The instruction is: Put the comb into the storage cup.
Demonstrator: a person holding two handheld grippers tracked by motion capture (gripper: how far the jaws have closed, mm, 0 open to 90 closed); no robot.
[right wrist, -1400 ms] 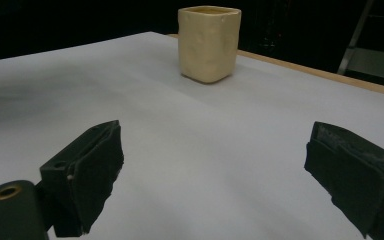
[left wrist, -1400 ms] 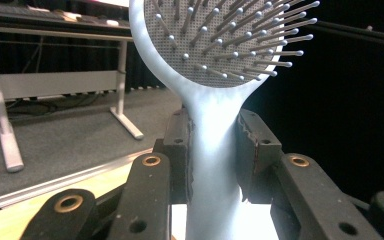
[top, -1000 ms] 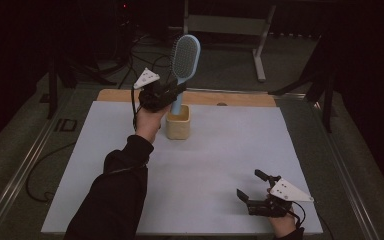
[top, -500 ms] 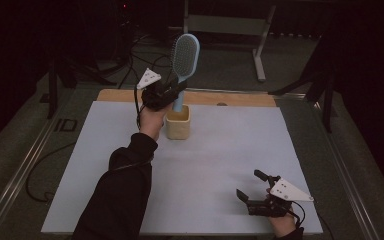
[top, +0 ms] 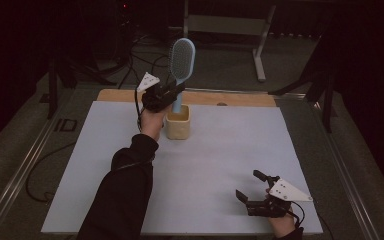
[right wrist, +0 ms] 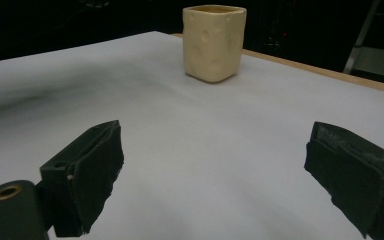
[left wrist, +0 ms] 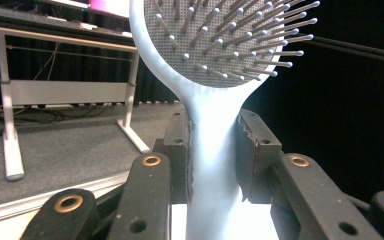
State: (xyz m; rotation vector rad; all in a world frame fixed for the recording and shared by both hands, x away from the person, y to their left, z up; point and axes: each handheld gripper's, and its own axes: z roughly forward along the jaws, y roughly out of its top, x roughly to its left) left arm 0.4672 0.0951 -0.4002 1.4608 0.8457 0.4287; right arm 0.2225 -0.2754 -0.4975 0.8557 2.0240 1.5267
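The white-covered bench (top: pixel 220 165) lies under both claws. The left claw (top: pixel 172 93) is clenched on the handle of a pale blue hairbrush (top: pixel 182 60), held upright, its lower end hidden inside the cream cup (top: pixel 178 125) directly beneath. The right claw (top: pixel 254 192) rests released, jaws wide apart, well apart from the cup.
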